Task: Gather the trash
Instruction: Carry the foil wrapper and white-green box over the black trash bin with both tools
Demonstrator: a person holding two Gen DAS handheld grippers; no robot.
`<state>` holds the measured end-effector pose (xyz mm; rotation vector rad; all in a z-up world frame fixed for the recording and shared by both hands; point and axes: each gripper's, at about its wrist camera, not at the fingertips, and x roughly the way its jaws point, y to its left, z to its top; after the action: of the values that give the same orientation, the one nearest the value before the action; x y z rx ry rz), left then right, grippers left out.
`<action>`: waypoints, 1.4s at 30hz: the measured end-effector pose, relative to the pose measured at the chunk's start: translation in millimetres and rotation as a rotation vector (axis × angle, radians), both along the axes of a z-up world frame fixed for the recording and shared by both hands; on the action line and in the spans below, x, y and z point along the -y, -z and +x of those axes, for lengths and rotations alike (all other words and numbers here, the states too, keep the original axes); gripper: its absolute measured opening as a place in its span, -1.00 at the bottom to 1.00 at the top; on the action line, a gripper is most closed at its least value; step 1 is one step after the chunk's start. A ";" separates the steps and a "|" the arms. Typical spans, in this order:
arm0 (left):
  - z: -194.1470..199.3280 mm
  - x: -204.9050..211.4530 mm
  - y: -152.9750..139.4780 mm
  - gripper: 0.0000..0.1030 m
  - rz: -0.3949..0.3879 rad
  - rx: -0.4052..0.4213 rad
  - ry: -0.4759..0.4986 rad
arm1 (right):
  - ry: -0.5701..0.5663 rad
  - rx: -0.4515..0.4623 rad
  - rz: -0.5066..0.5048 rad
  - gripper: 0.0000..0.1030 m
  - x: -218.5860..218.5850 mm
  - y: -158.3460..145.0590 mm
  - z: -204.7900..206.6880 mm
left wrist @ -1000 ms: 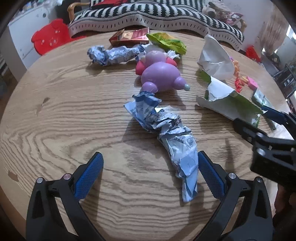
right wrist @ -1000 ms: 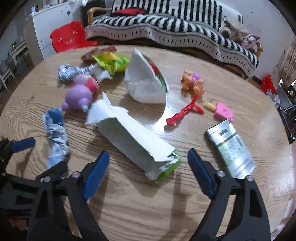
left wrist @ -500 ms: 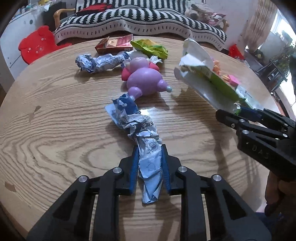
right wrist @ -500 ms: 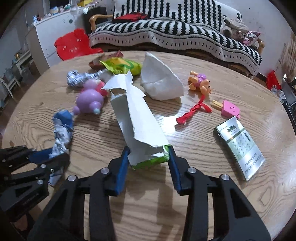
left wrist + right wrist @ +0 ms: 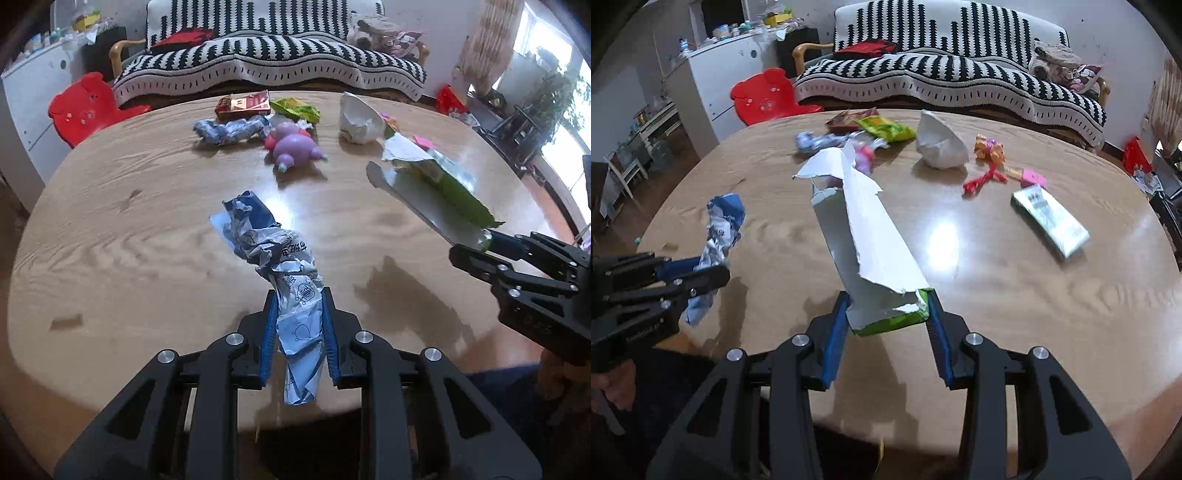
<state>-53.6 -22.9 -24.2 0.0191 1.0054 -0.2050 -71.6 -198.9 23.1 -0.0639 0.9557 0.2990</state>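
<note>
My left gripper (image 5: 298, 328) is shut on a crumpled blue-and-white wrapper (image 5: 280, 258) and holds it above the round wooden table (image 5: 129, 236); the wrapper also shows in the right wrist view (image 5: 718, 236). My right gripper (image 5: 888, 325) is shut on a torn white-and-green paper bag (image 5: 864, 236), lifted above the table; the bag also shows in the left wrist view (image 5: 439, 177). More trash lies at the far side: a crumpled silver-blue wrapper (image 5: 231, 130), a red packet (image 5: 243, 104), a yellow-green snack bag (image 5: 295, 109), a white crumpled paper (image 5: 940, 146).
A purple toy pig (image 5: 295, 149), an orange toy figure (image 5: 988, 147), a red ribbon (image 5: 982, 181), a pink ice-lolly toy (image 5: 1030, 177) and a green-white carton (image 5: 1049, 219) lie on the table. A striped sofa (image 5: 945, 81) and red chair (image 5: 764, 96) stand behind.
Both grippers closed on their items, then lifted them off the table and drew back toward the near edge.
</note>
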 end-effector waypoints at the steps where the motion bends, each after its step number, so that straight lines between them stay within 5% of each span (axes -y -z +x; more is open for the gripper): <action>1: -16.6 -1.5 -1.3 -0.56 0.002 0.001 0.008 | -0.003 -0.005 0.008 -0.20 -0.7 -2.1 -15.2; 10: -125.4 -11.9 22.8 -0.56 -0.071 -0.107 0.004 | -0.006 -0.118 0.086 -0.20 -5.2 -1.7 -131.6; 17: -149.3 -16.3 51.3 -0.56 -0.124 -0.199 -0.007 | 0.020 -0.261 0.113 -0.20 -11.1 40.9 -180.6; 25: -145.5 -13.0 88.6 -0.56 -0.104 -0.250 -0.013 | 0.084 -0.355 0.120 -0.20 1.1 73.7 -177.9; 42: -147.2 -7.7 106.4 -0.55 -0.100 -0.275 0.029 | 0.064 -0.401 0.083 -0.19 -8.8 88.7 -171.0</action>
<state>-200.8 -15.3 -130.6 -0.0883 1.2681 -0.2896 -242.7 -190.0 -65.7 0.1066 1.3391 0.2981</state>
